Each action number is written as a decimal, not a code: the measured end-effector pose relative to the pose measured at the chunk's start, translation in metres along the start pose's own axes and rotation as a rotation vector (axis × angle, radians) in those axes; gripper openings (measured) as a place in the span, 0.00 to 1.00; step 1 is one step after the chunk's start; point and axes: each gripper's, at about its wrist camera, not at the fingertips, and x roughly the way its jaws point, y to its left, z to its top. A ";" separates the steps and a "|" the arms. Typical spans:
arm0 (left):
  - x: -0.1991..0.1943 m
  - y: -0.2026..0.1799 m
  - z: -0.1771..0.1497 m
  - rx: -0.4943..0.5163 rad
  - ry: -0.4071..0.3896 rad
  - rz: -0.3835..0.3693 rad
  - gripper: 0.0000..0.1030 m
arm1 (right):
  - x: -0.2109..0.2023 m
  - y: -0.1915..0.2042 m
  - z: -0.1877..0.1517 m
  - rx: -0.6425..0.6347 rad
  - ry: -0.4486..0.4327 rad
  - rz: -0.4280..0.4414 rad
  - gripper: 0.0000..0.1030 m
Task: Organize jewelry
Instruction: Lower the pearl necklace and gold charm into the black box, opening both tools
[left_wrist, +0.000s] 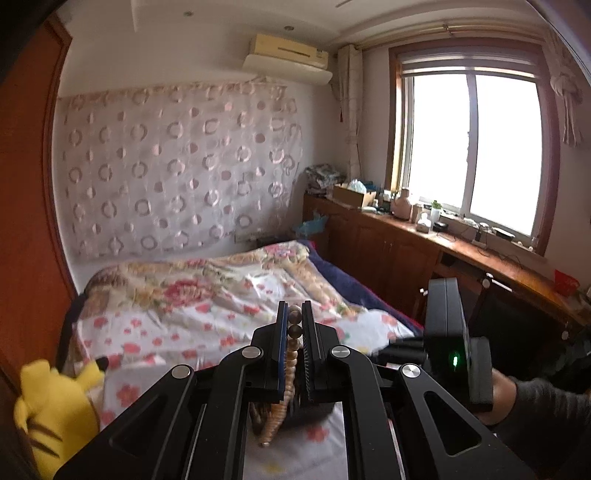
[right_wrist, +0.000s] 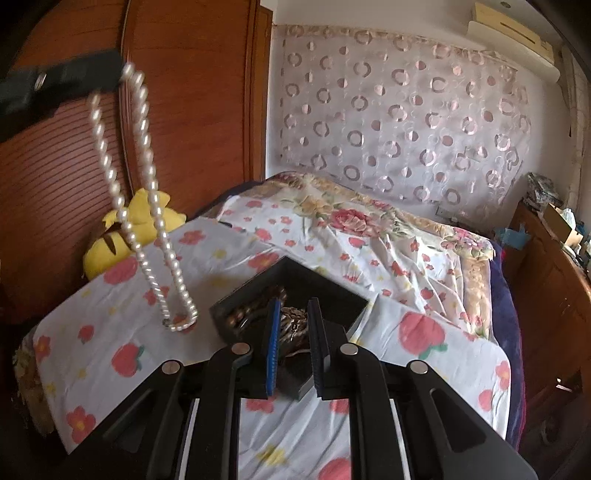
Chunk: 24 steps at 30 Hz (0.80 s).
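Observation:
My left gripper (left_wrist: 294, 314) is shut on a pearl necklace (left_wrist: 286, 373); the string hangs down between the jaws. In the right wrist view the left gripper (right_wrist: 122, 72) is at the upper left and the white pearl necklace (right_wrist: 147, 199) dangles from it in a long loop, its lower end near the bedsheet beside the box. A black jewelry box (right_wrist: 291, 275) sits on the bed with dark beads and metal jewelry (right_wrist: 291, 325) inside. My right gripper (right_wrist: 292, 310) is open over the box, nothing between its fingers.
A floral bedsheet (right_wrist: 369, 236) covers the bed. A yellow plush toy (right_wrist: 110, 243) lies at the bed's left edge by the wooden wardrobe (right_wrist: 184, 110). A wooden cabinet (left_wrist: 388, 240) with clutter runs under the window on the right.

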 end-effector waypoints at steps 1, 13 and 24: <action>0.003 0.001 0.009 0.003 -0.009 0.002 0.06 | 0.002 -0.003 0.000 0.002 0.000 0.002 0.16; 0.095 0.020 -0.002 -0.008 0.101 0.052 0.06 | 0.048 -0.022 -0.006 0.028 0.046 0.057 0.16; 0.148 0.059 -0.059 -0.063 0.232 0.095 0.06 | 0.085 -0.015 -0.027 0.054 0.104 0.090 0.17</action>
